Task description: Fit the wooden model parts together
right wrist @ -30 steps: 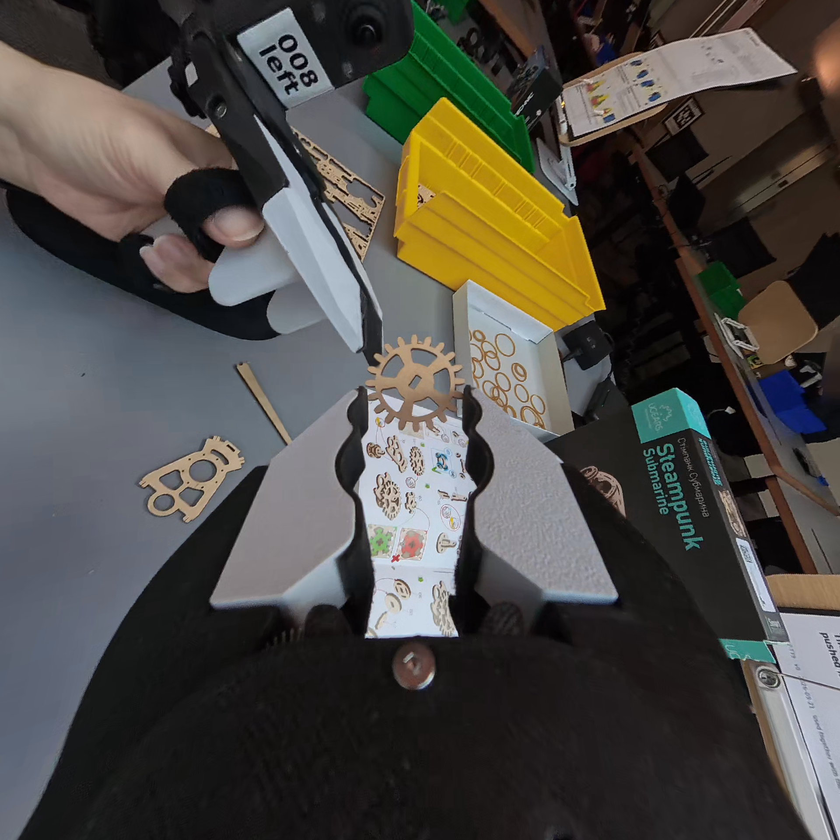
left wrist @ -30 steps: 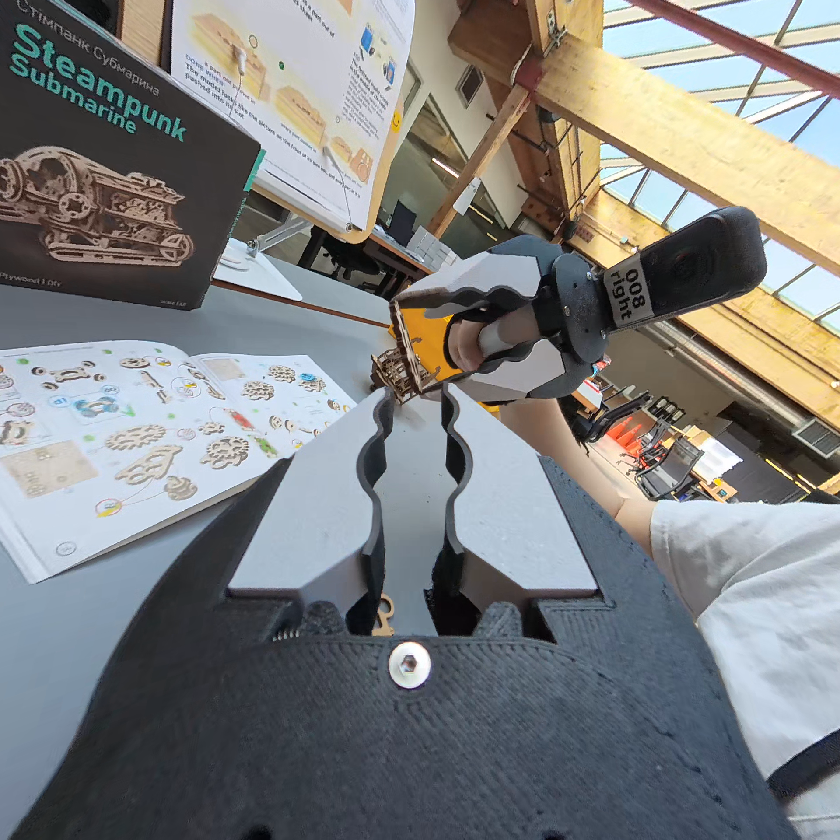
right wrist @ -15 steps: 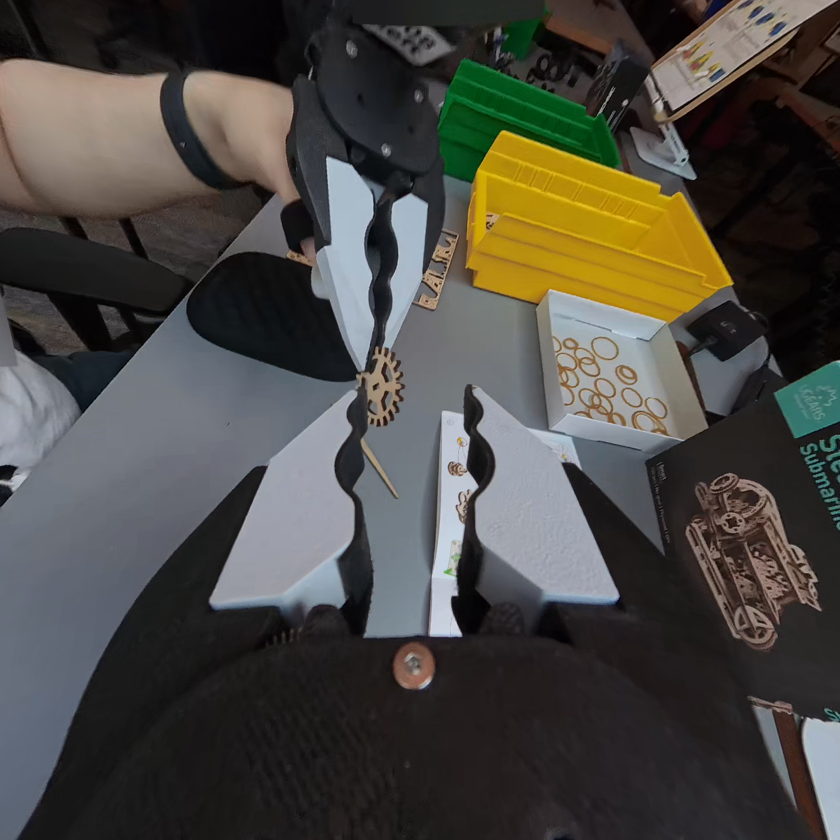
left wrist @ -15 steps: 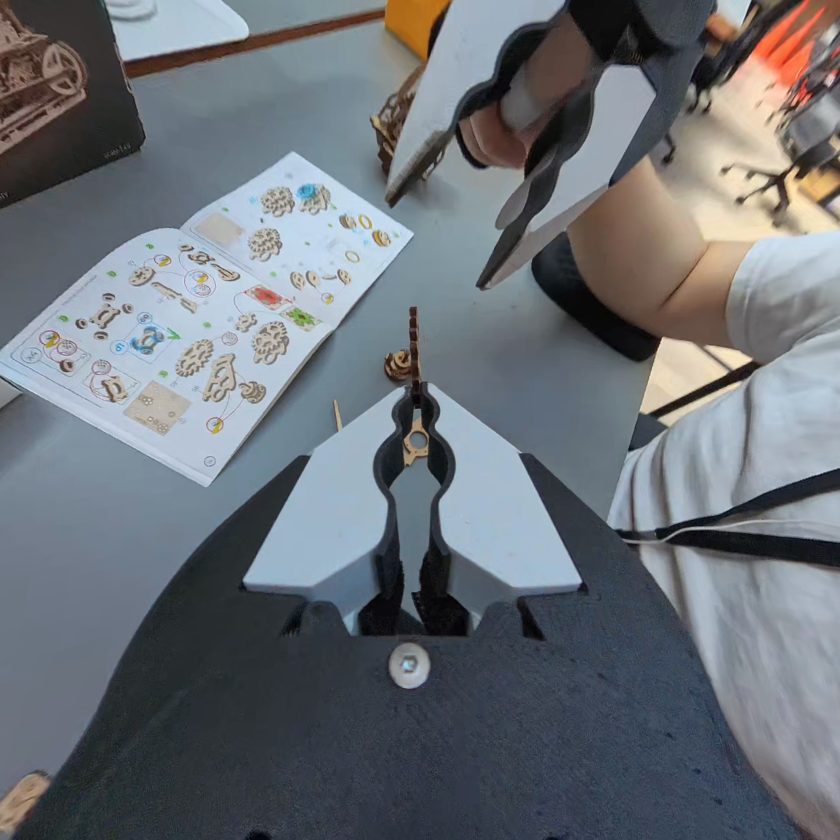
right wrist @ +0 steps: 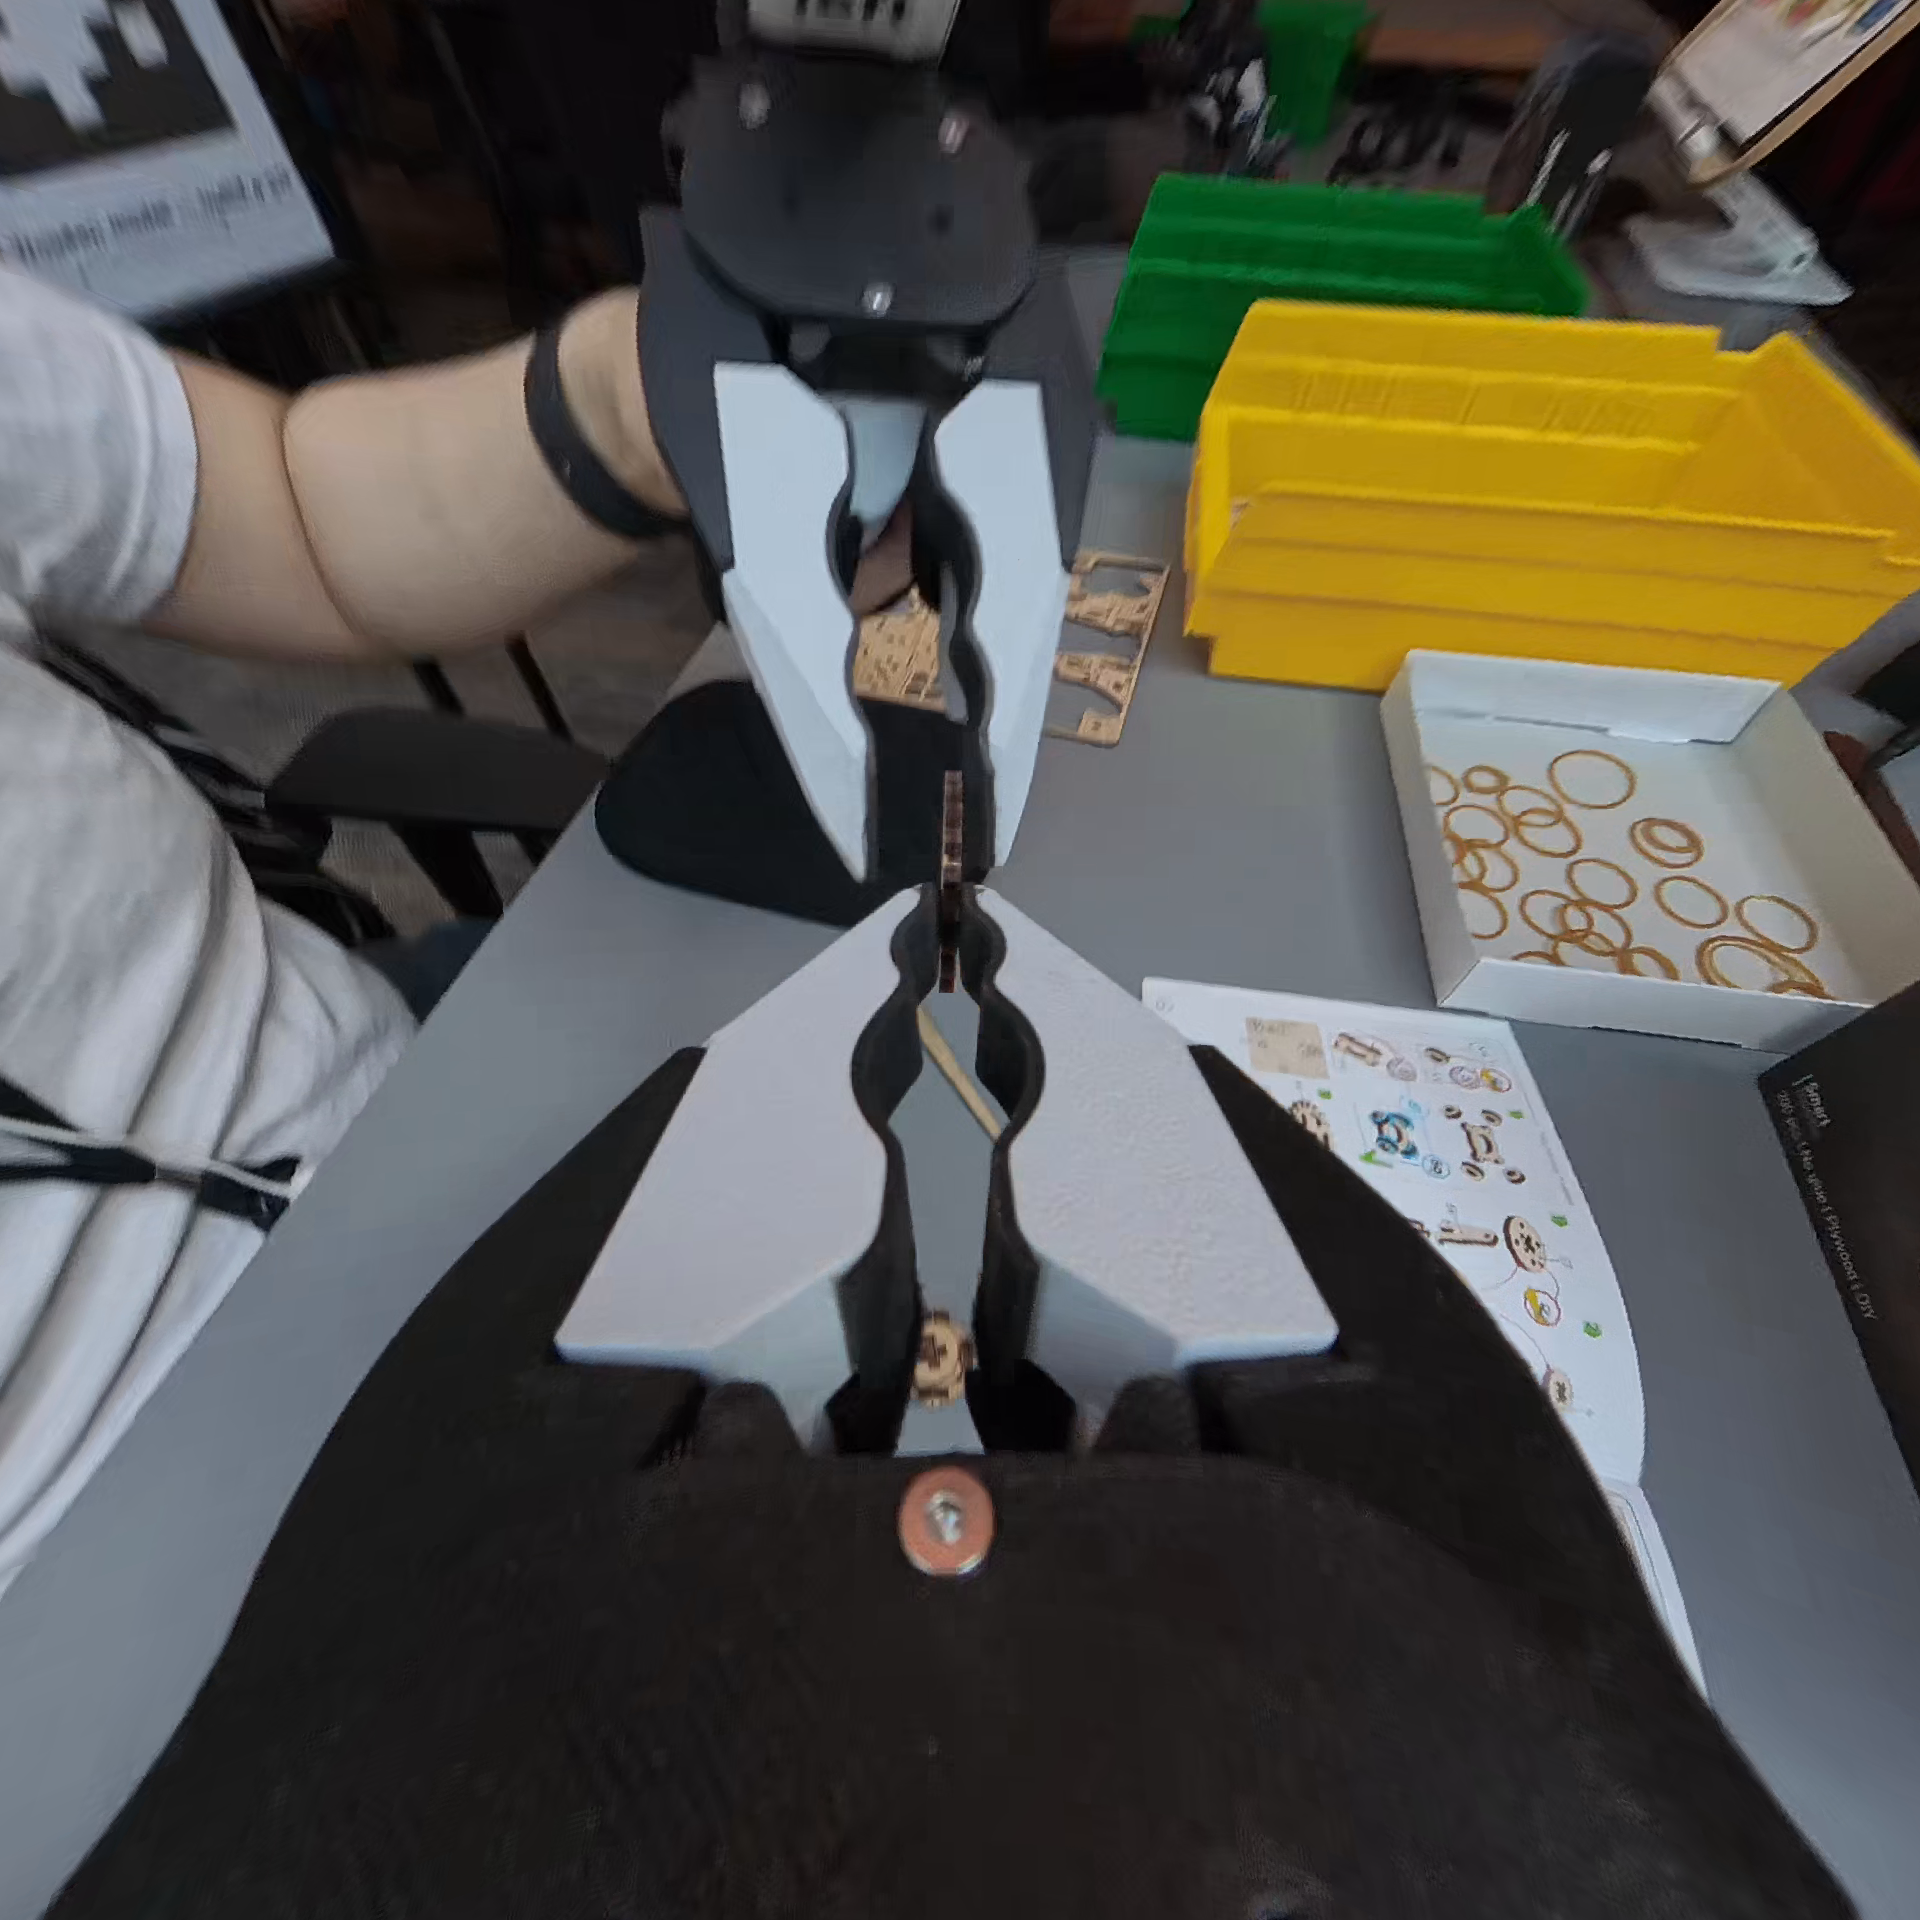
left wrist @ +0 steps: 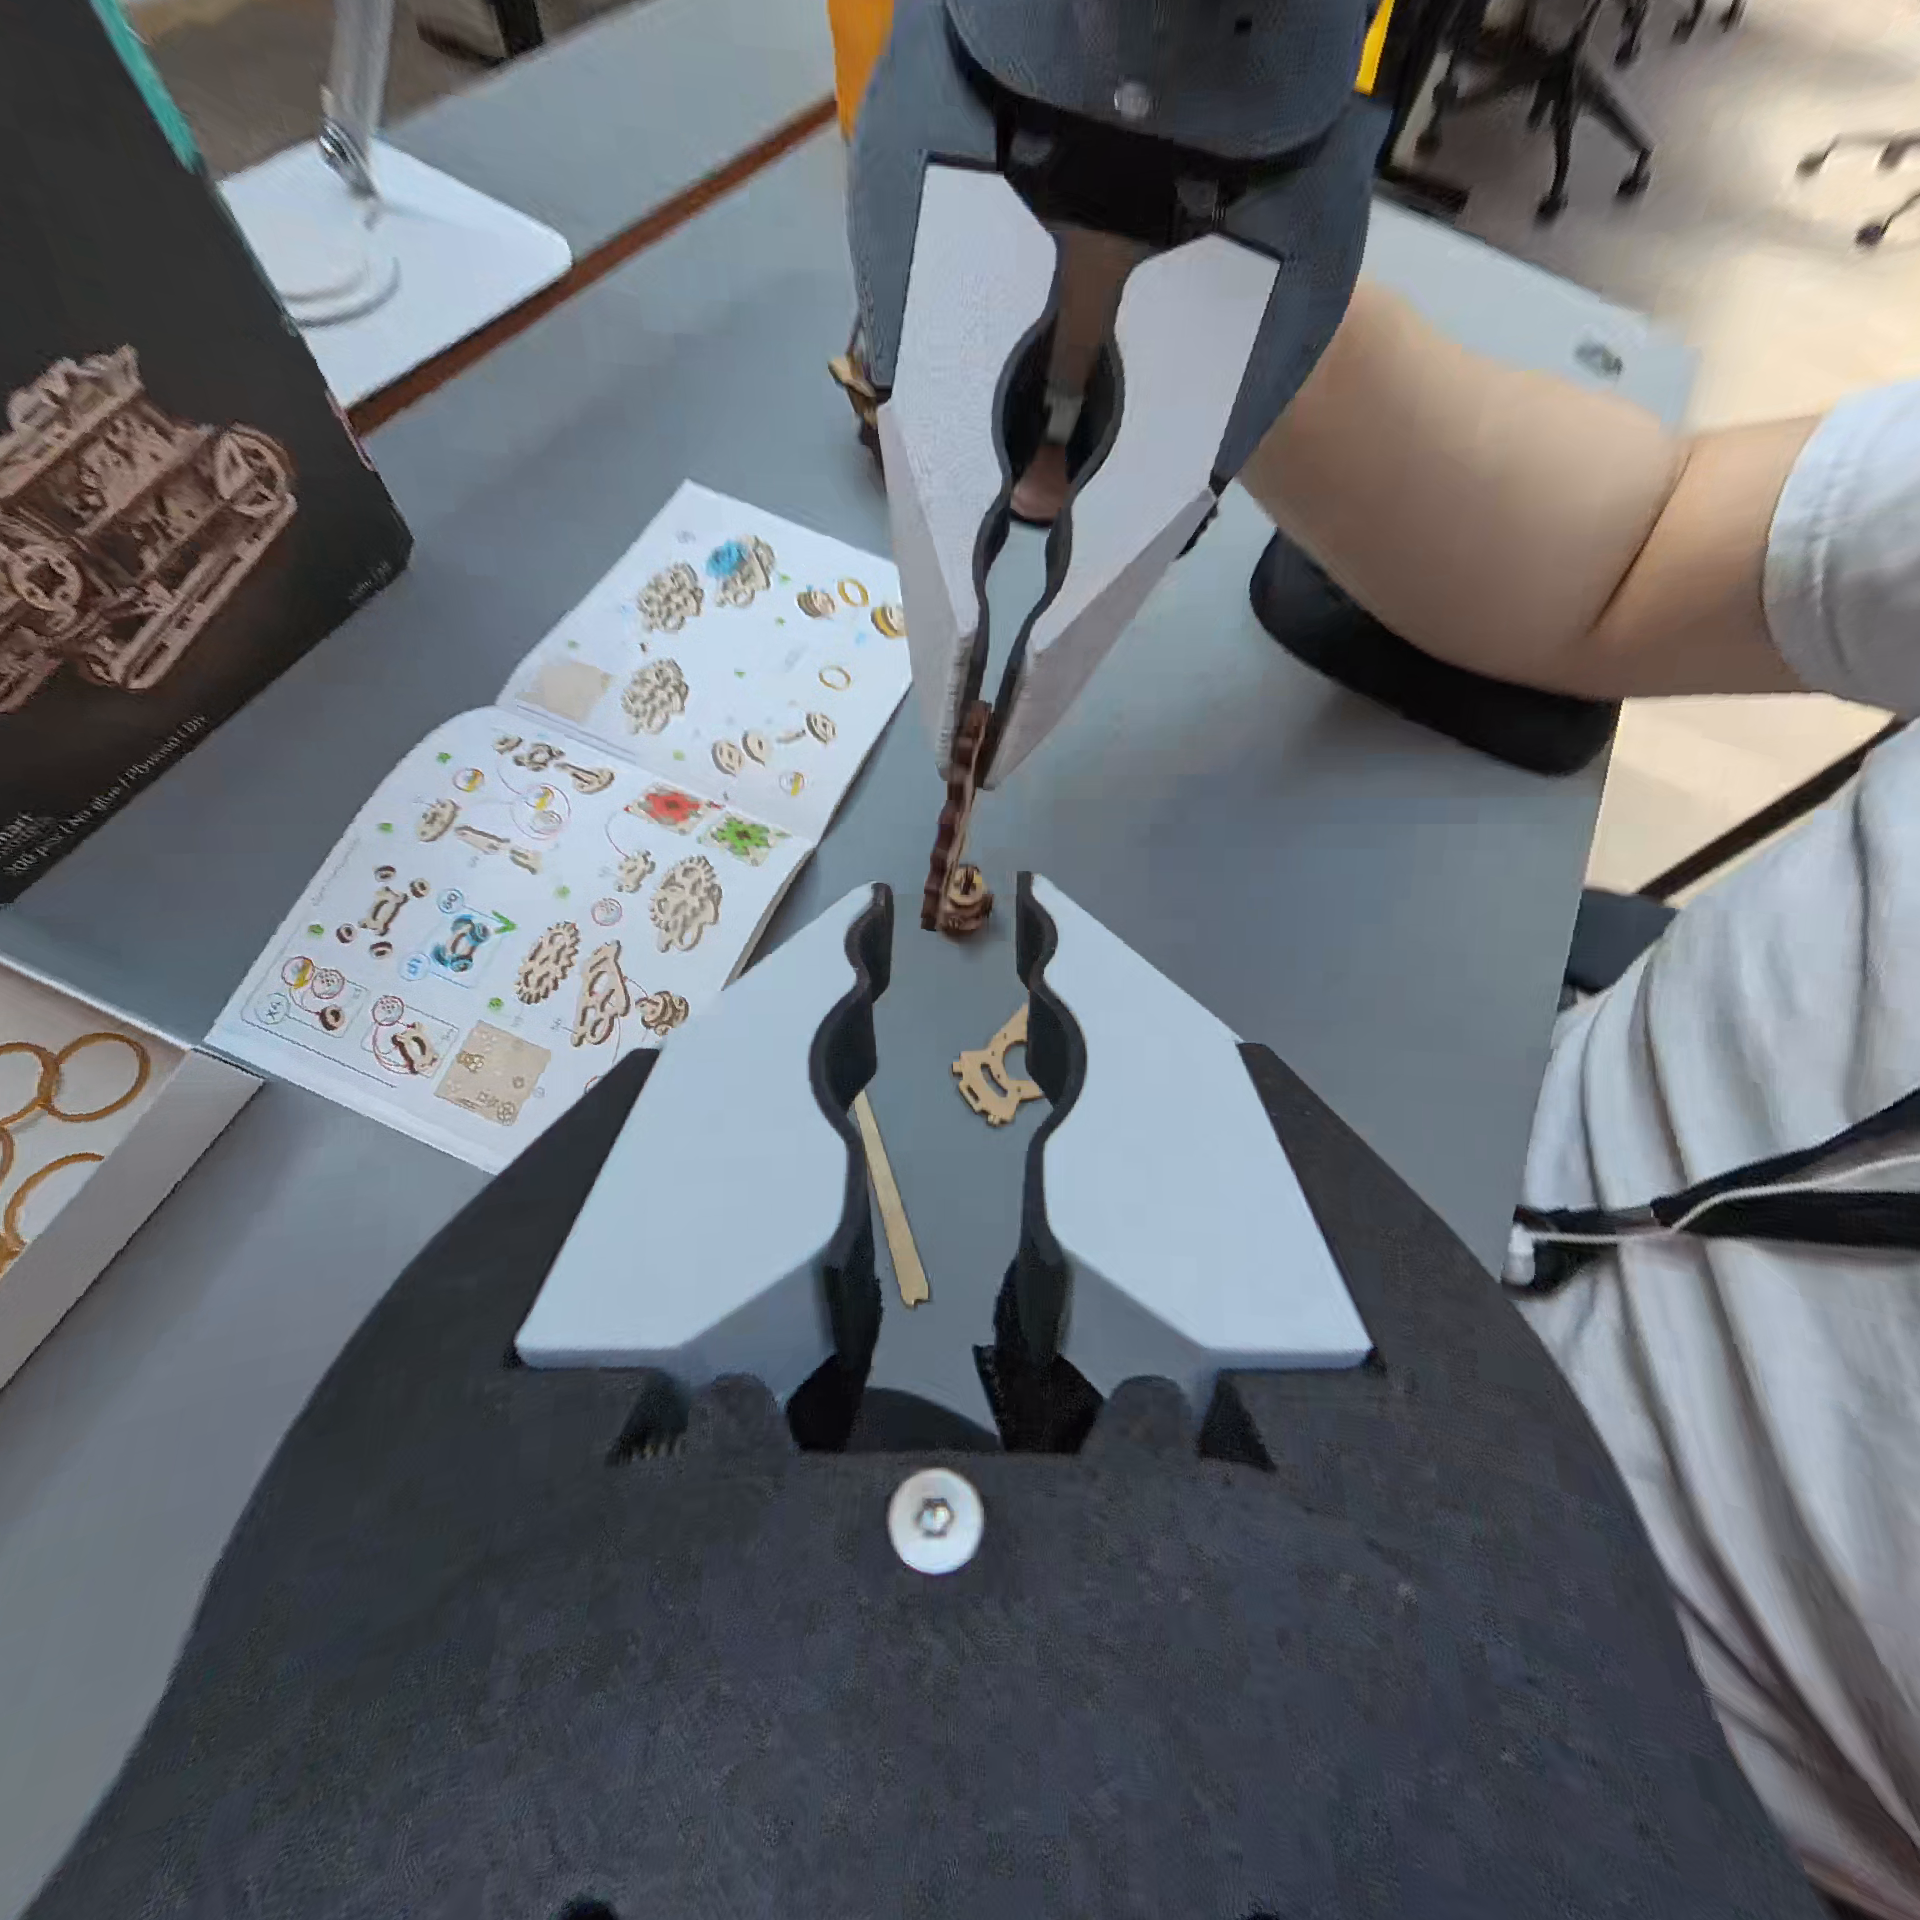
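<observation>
With the right gripper pinching the gear edge-up, the left gripper waits open, leaving room to fit it.

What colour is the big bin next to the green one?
Yellow. The bin shows best in the right wrist view.

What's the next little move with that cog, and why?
Probably close the open left tool on the small round wooden piece to steady it. That piece lies loose on the table between the left tool's tips, and the right tool pinches the gear on edge, close above it, ready to be fitted.
</observation>
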`<state>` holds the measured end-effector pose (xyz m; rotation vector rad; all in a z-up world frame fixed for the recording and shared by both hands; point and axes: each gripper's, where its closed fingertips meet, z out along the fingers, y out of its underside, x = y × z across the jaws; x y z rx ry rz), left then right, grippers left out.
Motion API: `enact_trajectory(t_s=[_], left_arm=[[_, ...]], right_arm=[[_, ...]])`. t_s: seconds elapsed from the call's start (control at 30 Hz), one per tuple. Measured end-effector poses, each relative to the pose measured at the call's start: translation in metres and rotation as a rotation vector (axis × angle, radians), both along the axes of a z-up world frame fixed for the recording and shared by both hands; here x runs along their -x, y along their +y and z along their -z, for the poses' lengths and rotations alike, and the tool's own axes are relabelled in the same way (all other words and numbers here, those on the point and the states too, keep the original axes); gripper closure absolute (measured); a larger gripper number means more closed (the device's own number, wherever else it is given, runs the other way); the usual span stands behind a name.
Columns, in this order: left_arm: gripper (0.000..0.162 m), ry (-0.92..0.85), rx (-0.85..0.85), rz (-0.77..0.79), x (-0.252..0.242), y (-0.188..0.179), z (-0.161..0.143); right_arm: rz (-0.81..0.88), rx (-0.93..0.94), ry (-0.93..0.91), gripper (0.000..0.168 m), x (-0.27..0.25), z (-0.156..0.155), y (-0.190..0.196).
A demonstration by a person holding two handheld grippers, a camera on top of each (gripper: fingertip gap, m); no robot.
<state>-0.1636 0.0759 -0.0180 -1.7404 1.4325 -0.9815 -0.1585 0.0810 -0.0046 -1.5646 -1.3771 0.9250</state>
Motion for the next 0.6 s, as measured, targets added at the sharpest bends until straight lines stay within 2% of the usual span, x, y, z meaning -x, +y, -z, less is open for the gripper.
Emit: enact_trajectory(t_s=[0.07, 0.17, 0.23, 0.3, 0.37, 0.47, 0.6], left_arm=[[0.135, -0.203, 0.056, -0.071, 0.004, 0.009, -0.019], [0.142, -0.449, 0.153, -0.097, 0.009, 0.016, -0.045], [0.153, -0.473, 0.207, -0.069, 0.009, 0.016, -0.048], [0.159, -0.449, 0.192, -0.057, 0.01, 0.015, -0.045], [0.162, -0.441, 0.197, -0.036, 0.014, 0.011, -0.045], [0.162, -0.406, 0.17, -0.156, 0.038, 0.019, -0.041], [0.162, -0.361, 0.107, -0.299, 0.084, 0.015, -0.032]], right_arm=[[0.049, 0.093, 0.241, 0.168, 0.002, -0.031, 0.01], [0.061, 0.185, 0.395, 0.168, 0.007, -0.04, 0.016], [0.06, 0.196, 0.441, 0.167, 0.013, -0.04, 0.016], [0.058, 0.204, 0.491, 0.167, 0.017, -0.043, 0.015], [0.022, 0.199, 0.487, 0.165, 0.019, -0.041, 0.012], [-0.088, 0.15, 0.317, 0.145, 0.02, -0.015, 0.0], [-0.184, -0.059, -0.293, 0.139, 0.03, 0.072, -0.017]])
